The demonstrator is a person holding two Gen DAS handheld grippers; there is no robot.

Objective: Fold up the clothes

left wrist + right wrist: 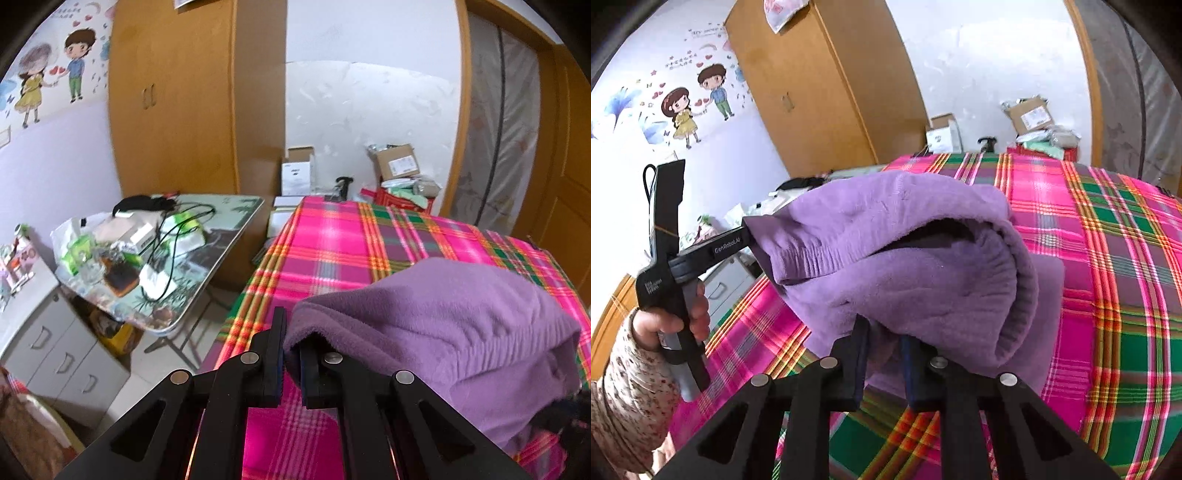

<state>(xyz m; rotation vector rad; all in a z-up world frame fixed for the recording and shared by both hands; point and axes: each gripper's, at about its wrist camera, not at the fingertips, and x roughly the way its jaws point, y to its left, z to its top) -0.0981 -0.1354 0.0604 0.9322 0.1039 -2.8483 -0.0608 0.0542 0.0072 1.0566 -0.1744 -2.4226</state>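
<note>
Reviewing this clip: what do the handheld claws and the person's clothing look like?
Both claws are matte black, with angular linkage arms carrying round silver pivot pins and flat dark pads edged in blue. The left claw, seen from the side, has a pistol-style handle with a grey trigger, white "GenRobot.AI" lettering, and a thin black cable loop at its upright rear block. The hand on it wears a cream sleeve with small reddish-brown flecks.

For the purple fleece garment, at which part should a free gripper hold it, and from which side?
Grip the ribbed hem edge of the purple fleece garment, coming from the near side above the pink plaid bed cover. There the hem hangs folded and free, offering a thin, firm edge.
</note>
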